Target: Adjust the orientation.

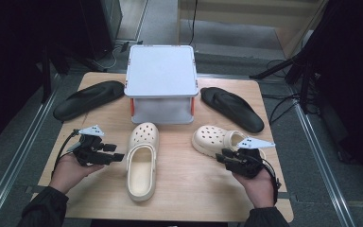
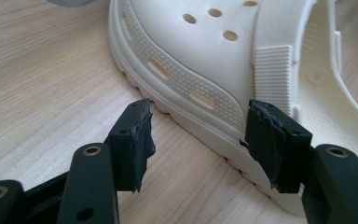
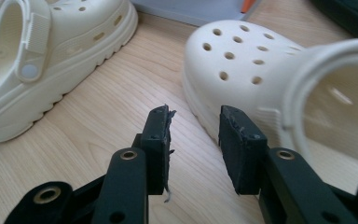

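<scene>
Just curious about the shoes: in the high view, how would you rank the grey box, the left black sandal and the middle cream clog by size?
1. Grey box, clearly largest.
2. Left black sandal and middle cream clog: they look alike in length, so no ranking.

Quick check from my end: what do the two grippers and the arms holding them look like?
Both grippers are black. The left gripper and right gripper each carry a grey three-cornered plate with small dark marks, and a black cable trails from each. In the gripper views the jaws are black bars with brass-ringed screw holes, ending in worn, frayed black pads. The person wears dark sleeves.
</scene>
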